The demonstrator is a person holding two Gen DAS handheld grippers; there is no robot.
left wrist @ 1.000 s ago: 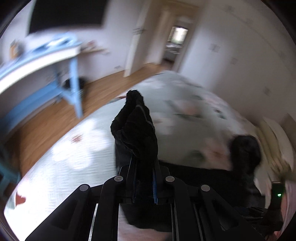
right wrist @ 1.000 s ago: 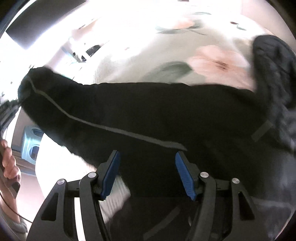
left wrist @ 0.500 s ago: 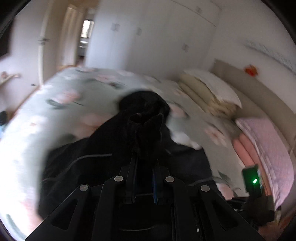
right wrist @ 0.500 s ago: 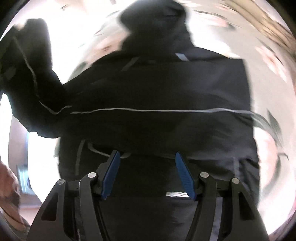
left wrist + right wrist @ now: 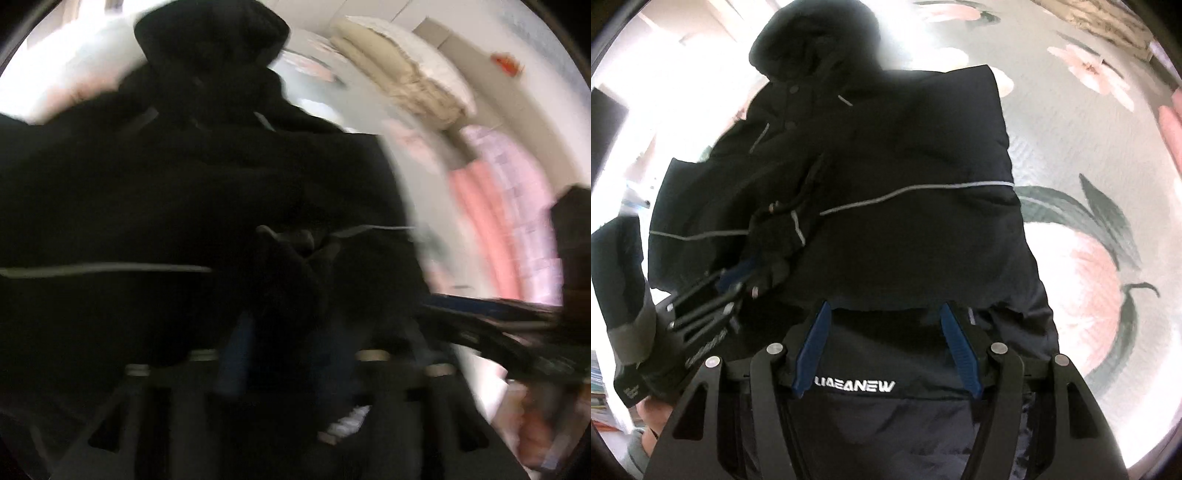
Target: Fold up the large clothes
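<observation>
Black hooded jacket (image 5: pixel 905 155) — lies spread on the floral bedspread (image 5: pixel 1089 229), hood away from the cameras, a grey reflective stripe (image 5: pixel 916 190) across its body; a sleeve lies folded over the front.

Right gripper (image 5: pixel 886 347) — over the jacket's near hem, blue pads apart, nothing pinched between them; white lettering on the jacket's lining shows just below the fingertips.

Left gripper (image 5: pixel 750 277) — seen from the right wrist view at the jacket's left side, tips at the sleeve cuff (image 5: pixel 775 236). Its jaws have just been opening, cuff cloth still between them. The left wrist view is badly blurred: pads look apart, cuff (image 5: pixel 288 266) bunched between them; contact cannot be judged.

Left view only: stacked cream pillows (image 5: pixel 406 70) and pink bedding (image 5: pixel 495 206) beyond the jacket.

Right view only: a gloved hand (image 5: pixel 628 295) on the left gripper's handle.
</observation>
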